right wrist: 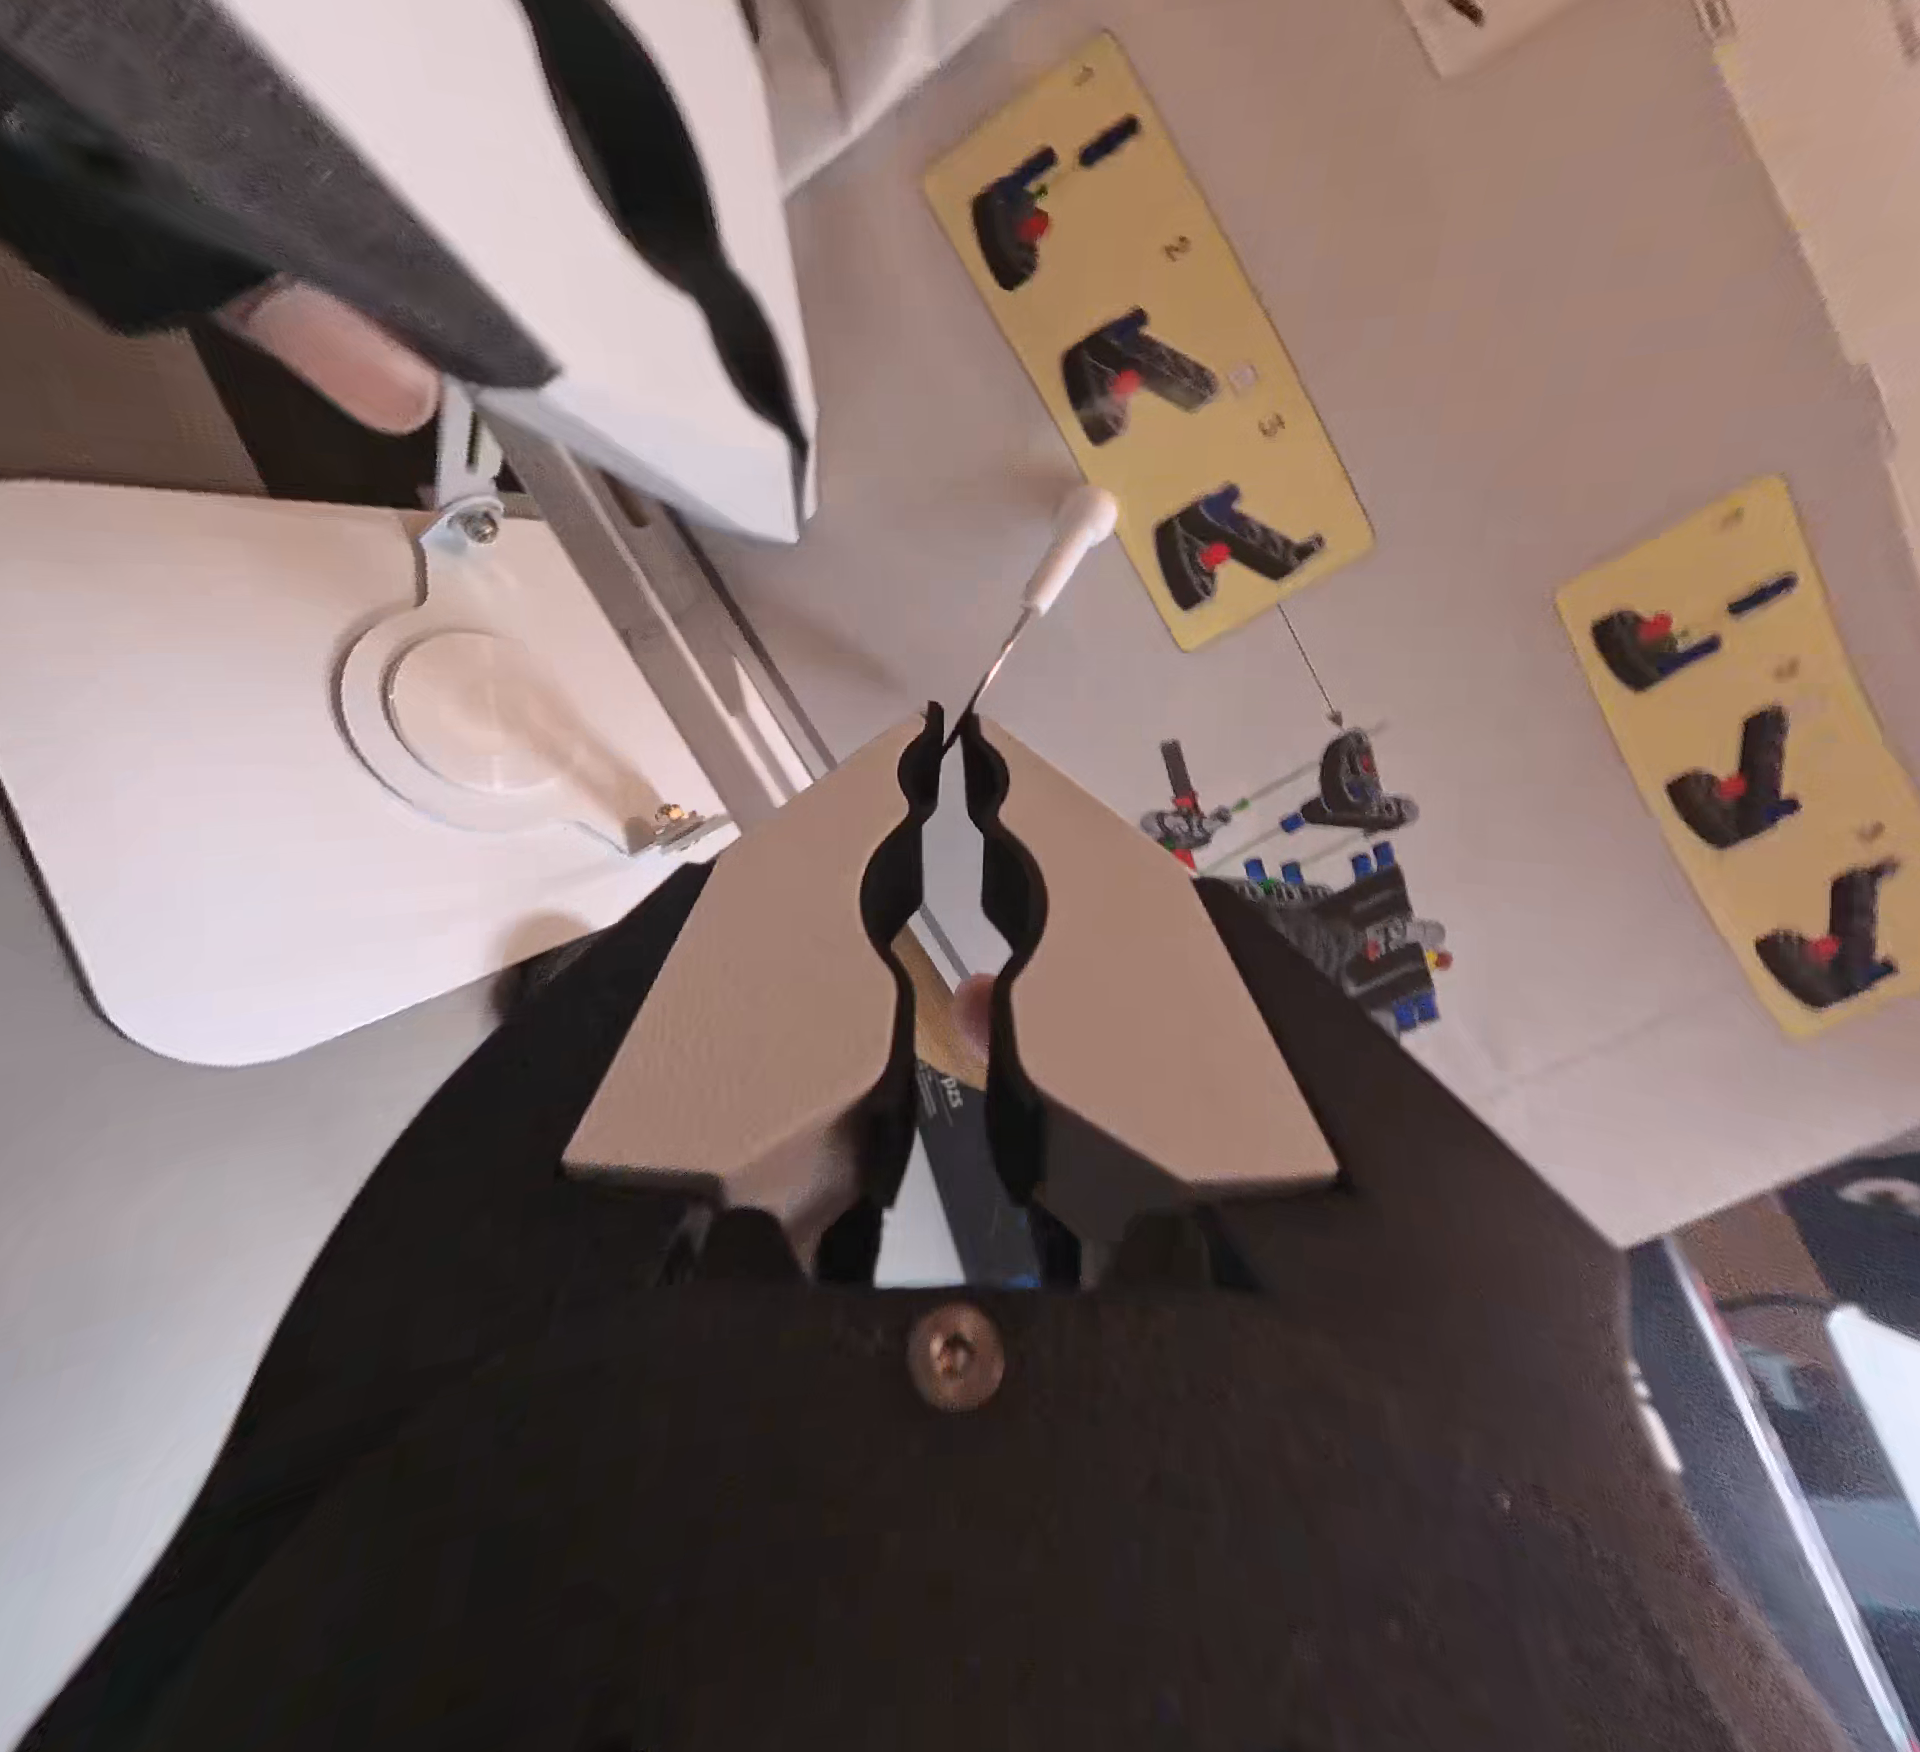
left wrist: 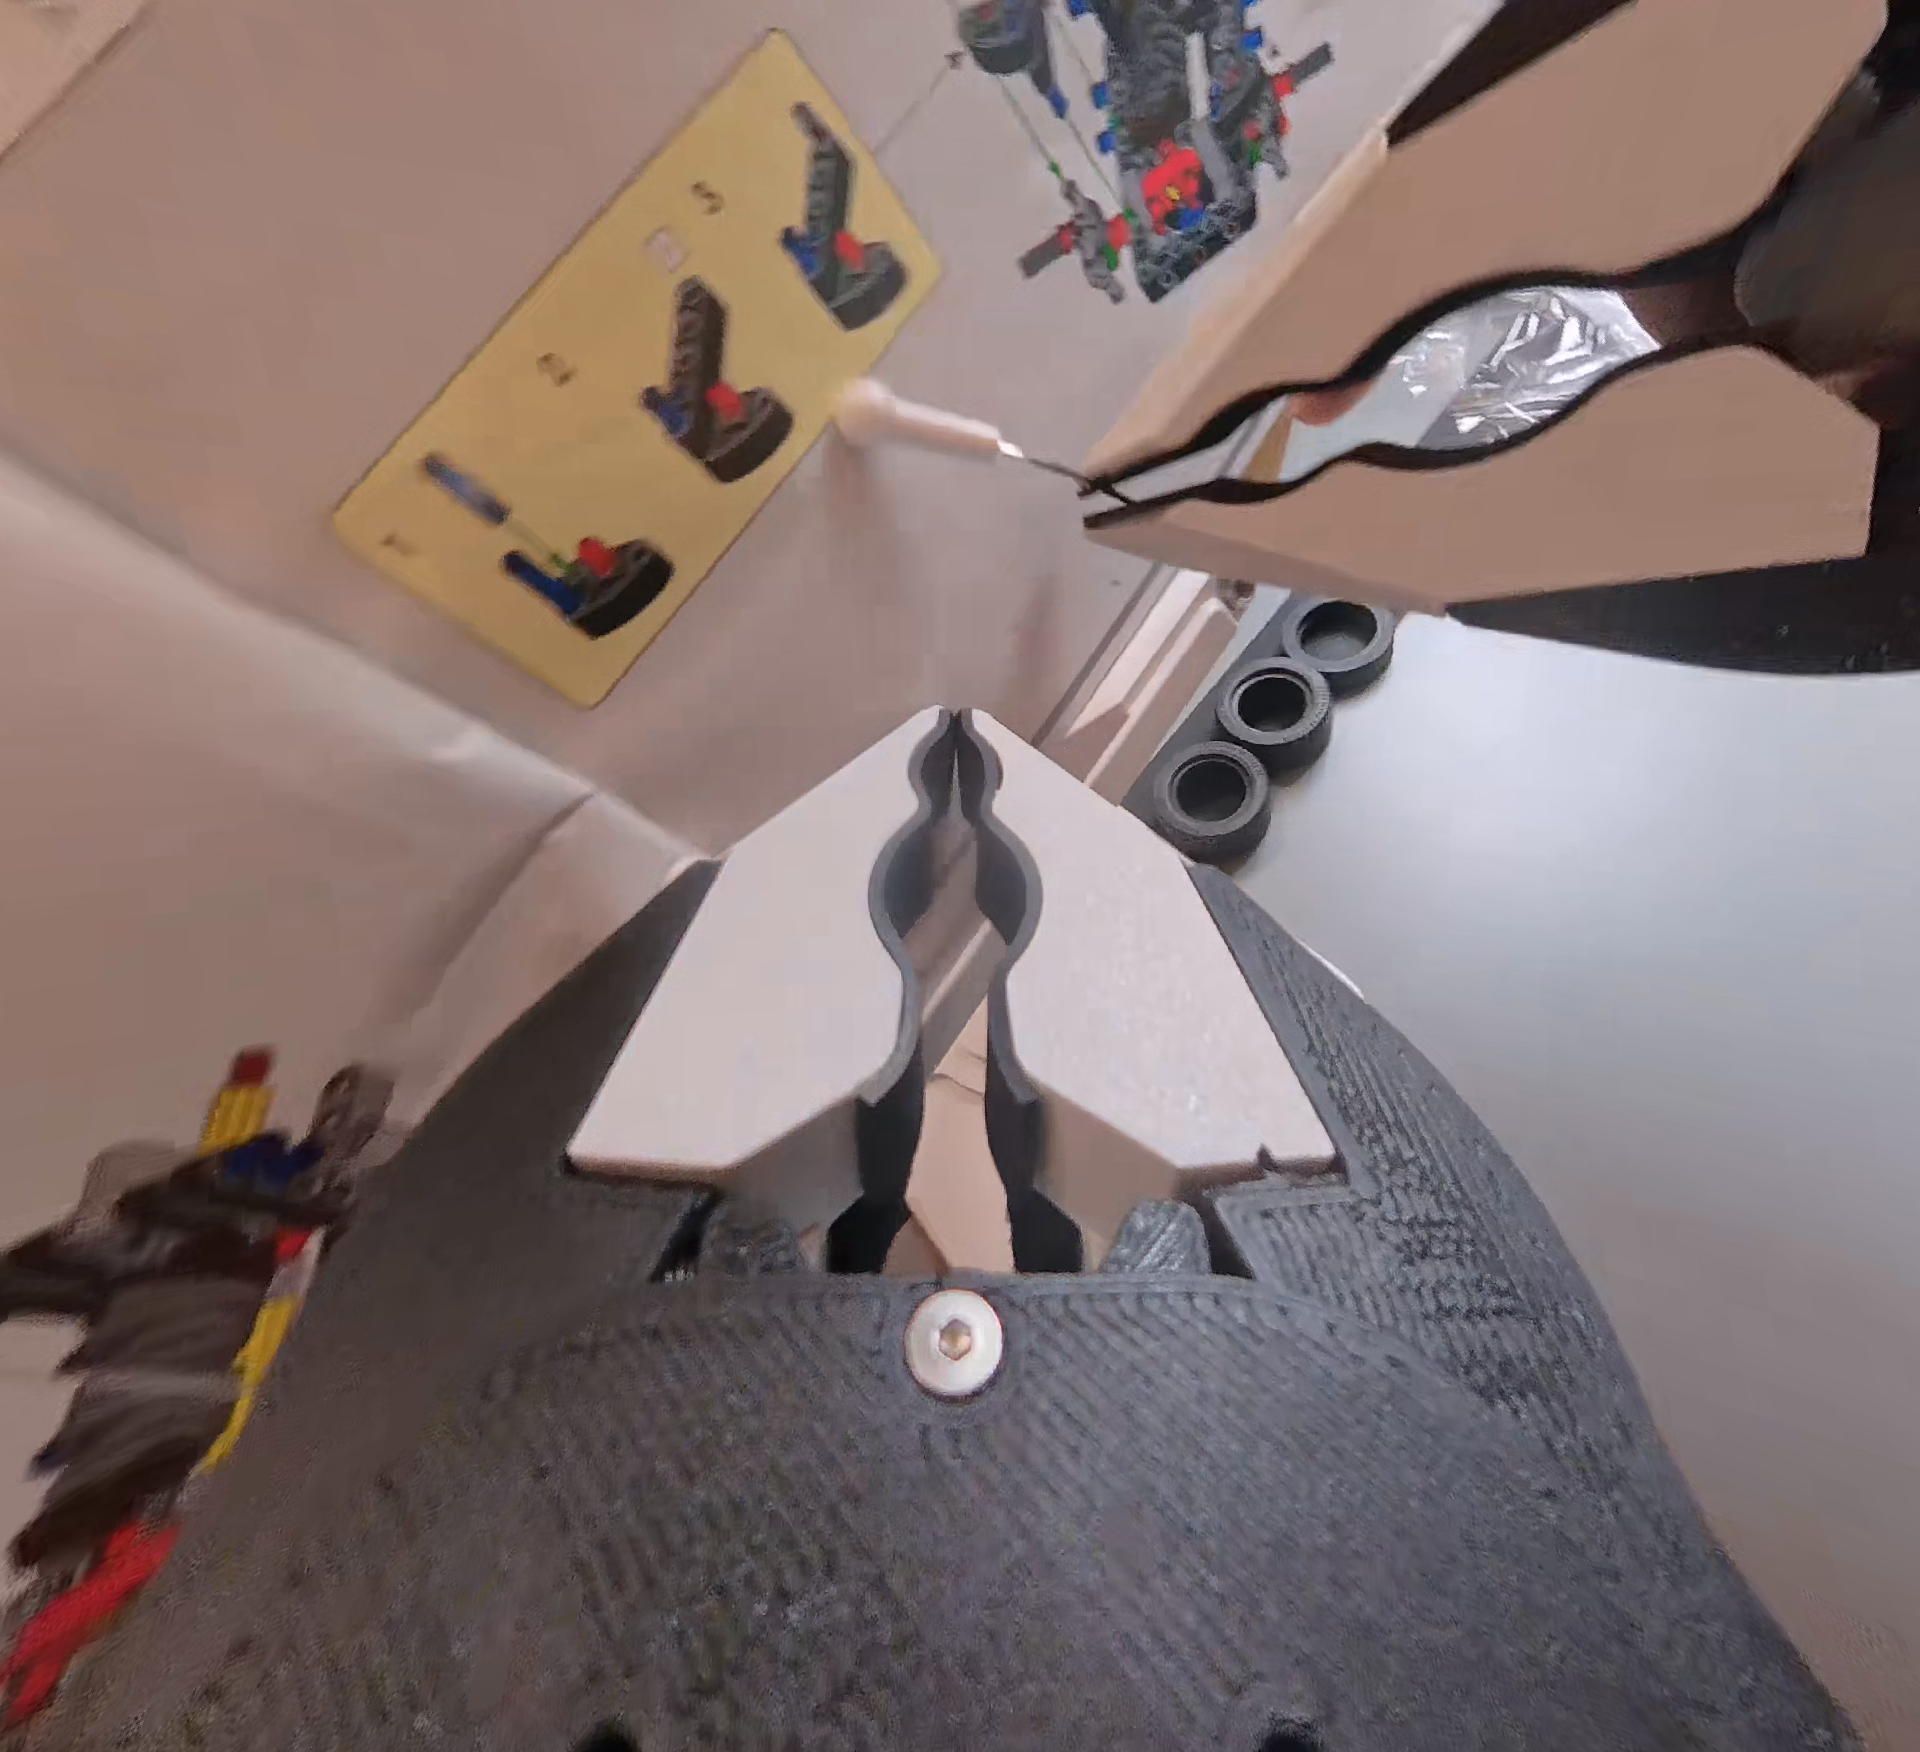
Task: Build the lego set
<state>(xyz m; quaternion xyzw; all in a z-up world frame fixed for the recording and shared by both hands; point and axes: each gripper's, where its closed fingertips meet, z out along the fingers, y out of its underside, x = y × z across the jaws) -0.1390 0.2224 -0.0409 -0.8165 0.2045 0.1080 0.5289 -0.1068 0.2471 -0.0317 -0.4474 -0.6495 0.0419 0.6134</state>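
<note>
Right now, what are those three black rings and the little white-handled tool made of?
The three black rings look like matte rubber tyres: dull, soft-edged, hollow. The tool seems to have a smooth white plastic handle and a thin shiny shaft, probably metal, pinched at the tips of the right gripper. The left gripper is shut on nothing.
</note>
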